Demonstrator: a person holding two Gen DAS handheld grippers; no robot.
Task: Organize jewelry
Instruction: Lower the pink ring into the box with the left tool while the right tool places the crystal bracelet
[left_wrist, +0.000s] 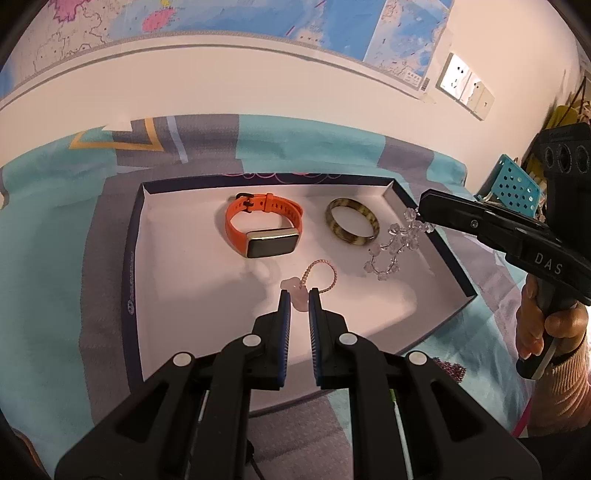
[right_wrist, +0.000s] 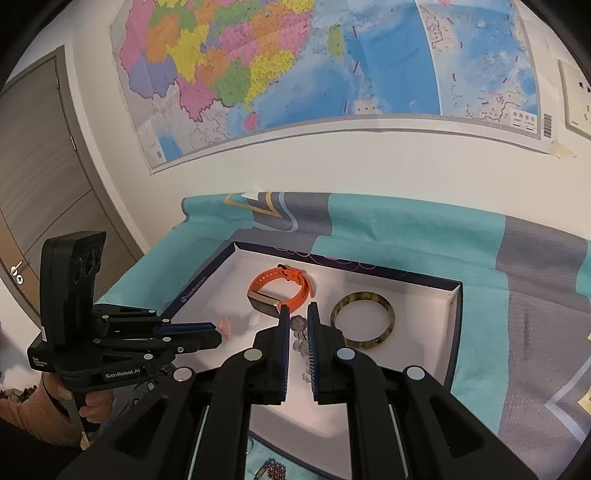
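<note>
Left wrist: left gripper (left_wrist: 299, 295) jaws pinch pink bracelet (left_wrist: 314, 277).

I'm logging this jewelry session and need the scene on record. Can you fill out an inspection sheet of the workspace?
Surface: patterned teal and grey cloth; on it a shallow box with white floor.
Job's things: orange watch and mottled bangle lie in the box; pink bracelet with charm; crystal bracelet dangling.
Clutter: blue perforated basket at the cloth's edge.
Grippers: left gripper jaws closed on the pink bracelet's charm; right gripper jaws closed on the crystal bracelet's upper end.
Cables: nothing seen.
Surroundings: wall map, sockets, door.
</note>
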